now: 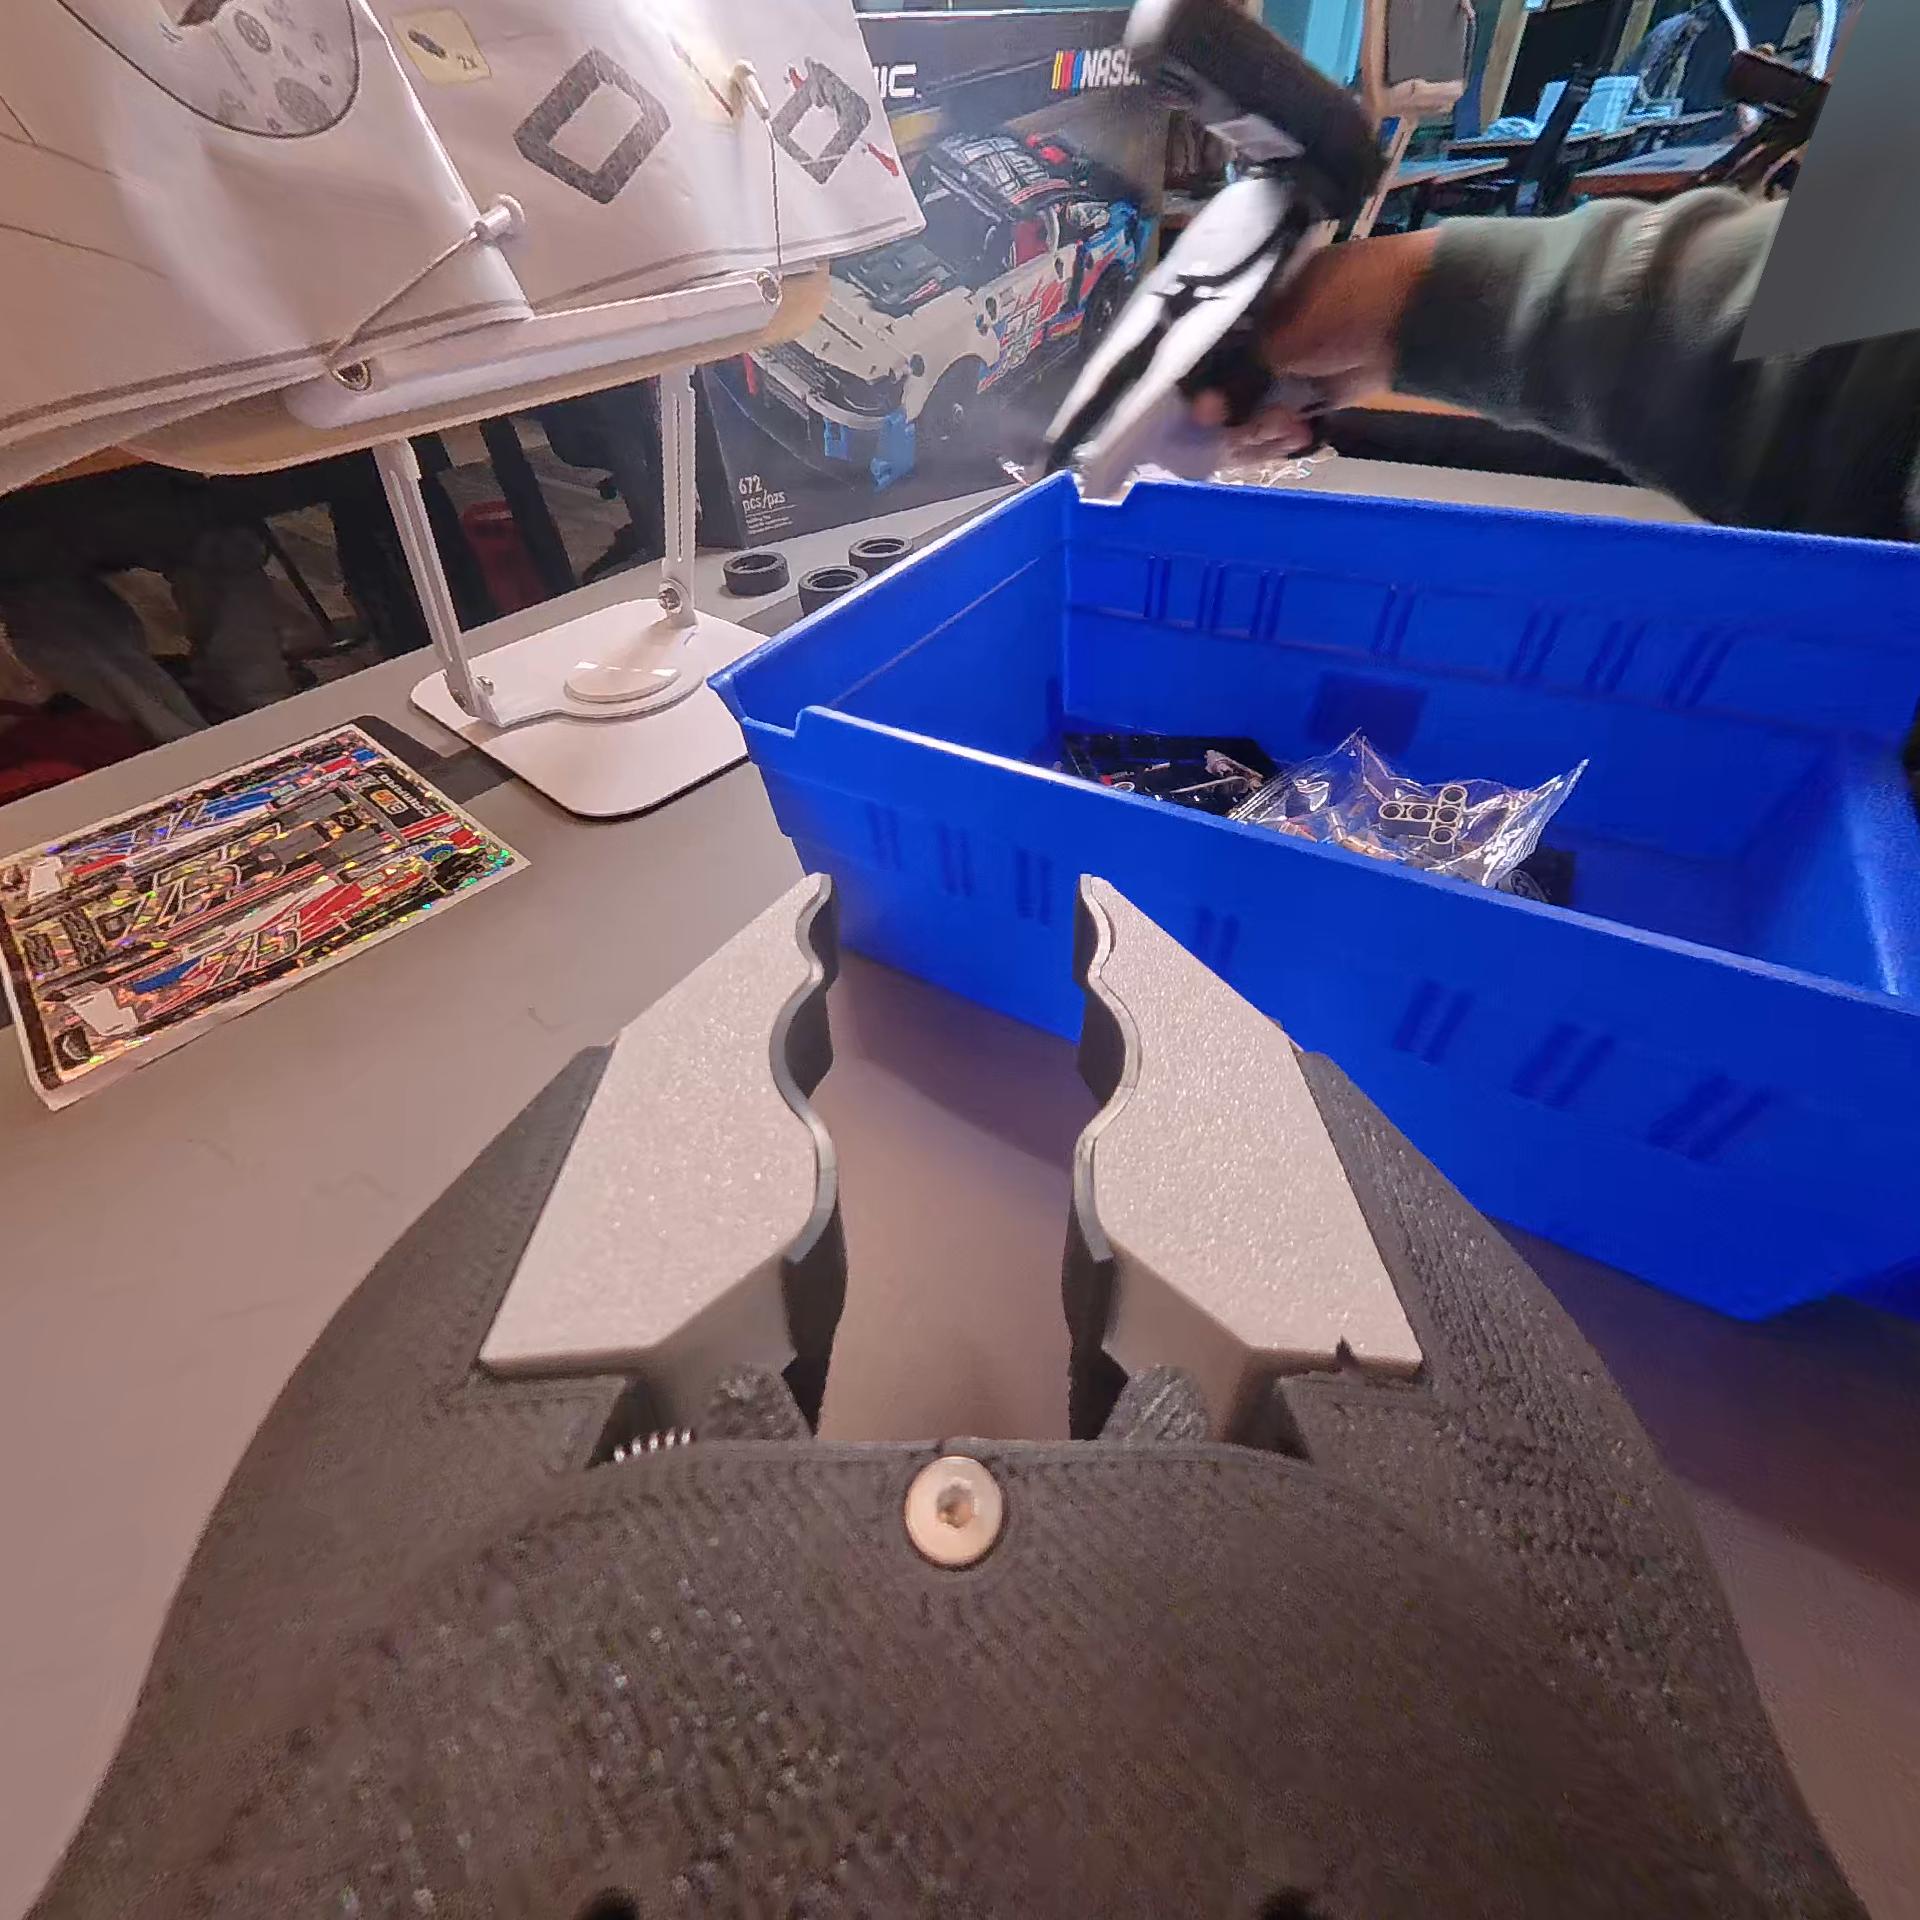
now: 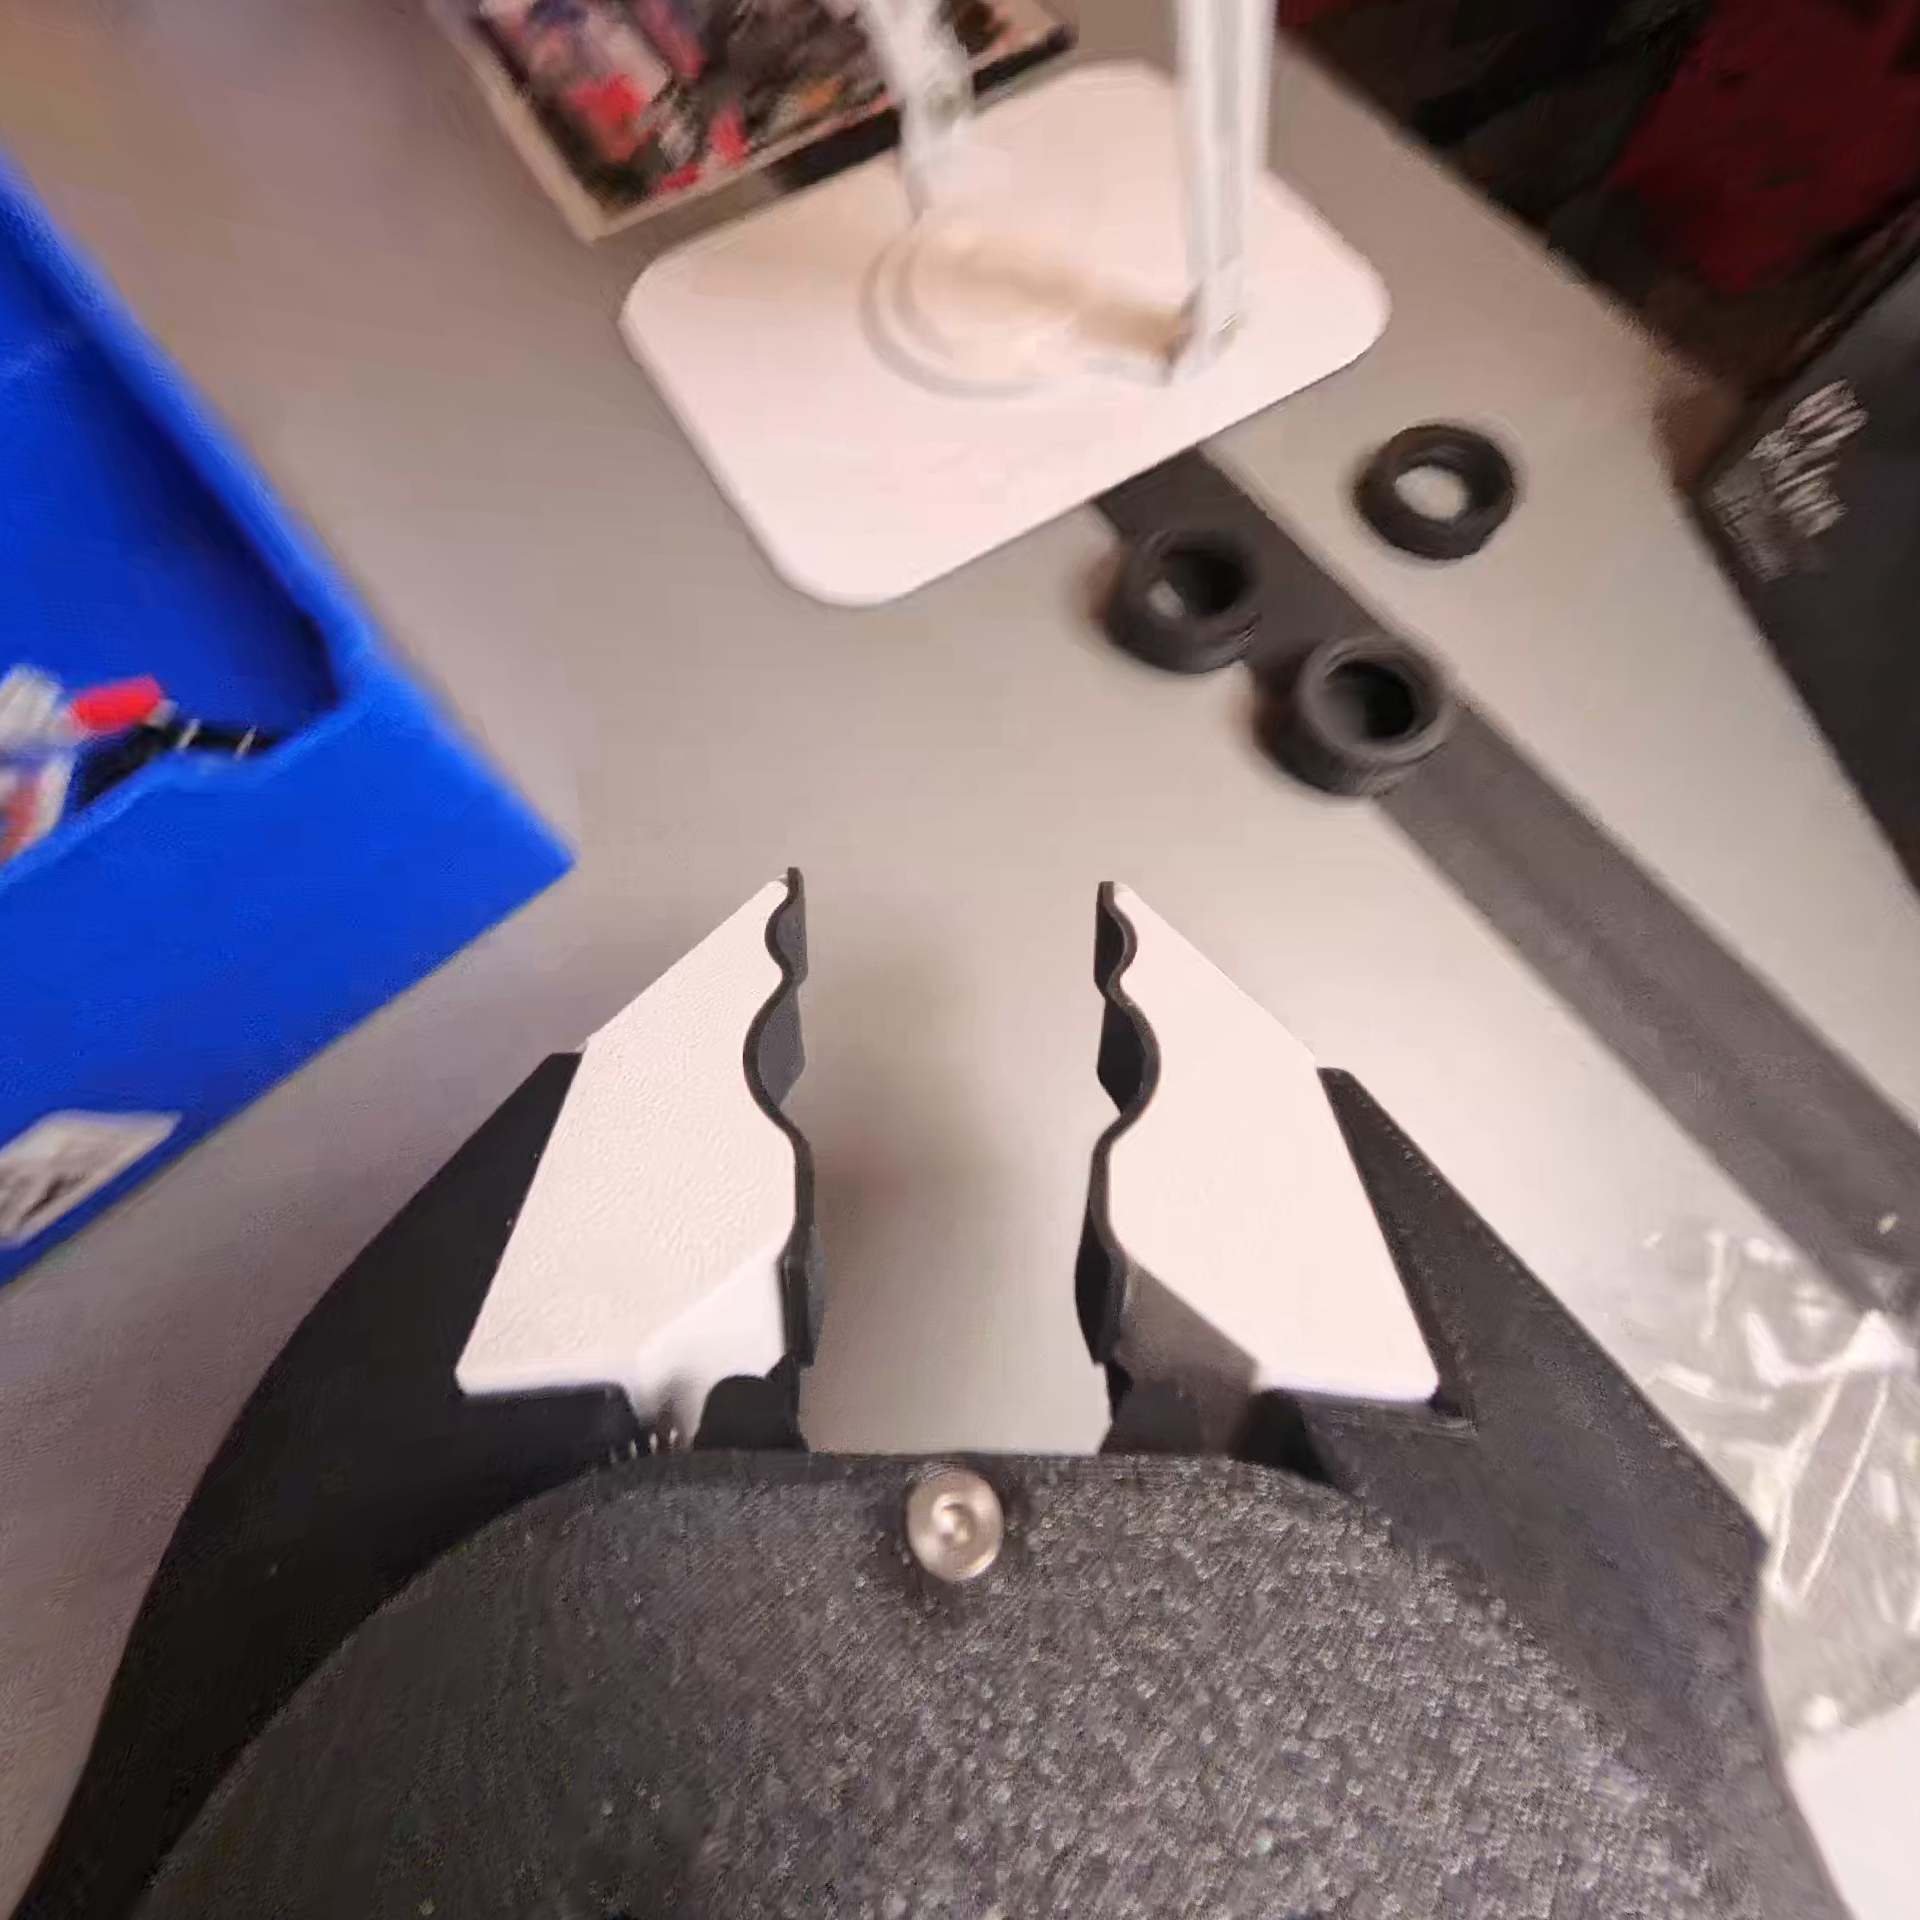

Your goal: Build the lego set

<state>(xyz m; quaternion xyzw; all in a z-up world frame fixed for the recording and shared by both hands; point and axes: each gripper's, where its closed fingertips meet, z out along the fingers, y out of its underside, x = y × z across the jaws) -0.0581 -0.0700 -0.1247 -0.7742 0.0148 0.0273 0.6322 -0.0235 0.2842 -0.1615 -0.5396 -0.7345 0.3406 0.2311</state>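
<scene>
1. Blue plastic fills the right of our left wrist view: an open bin [image 1: 1299, 1039] stands on the grey bench [image 1: 312, 1299], and inside it lie a clear bag of lego parts [image 1: 1423, 821] and some dark pieces just beside the bag.
2. Our left claw [image 1: 956, 904] hovers over the bench just short of the bin's near wall, its fingers apart with nothing between them.
3. Our right claw [image 2: 948, 883] also stands parted and empty, over bare bench between the bin's corner and three black tyres [image 2: 1340, 717]; in the left wrist view it appears blurred above the bin's far rim.
4. The tyres lie close together on a dark strip, near the white base of a stand [image 2: 997, 343].
5. That stand holds the open instruction booklet [image 1: 364, 187] above the bench.
6. A glittering sticker sheet [image 1: 229, 894] lies flat to the left of the stand's base.
7. The set's box [image 1: 935, 312] stands upright behind the bin.
8. A crumpled clear bag [image 2: 1787, 1455] lies on the bench at the right claw's right side.
</scene>
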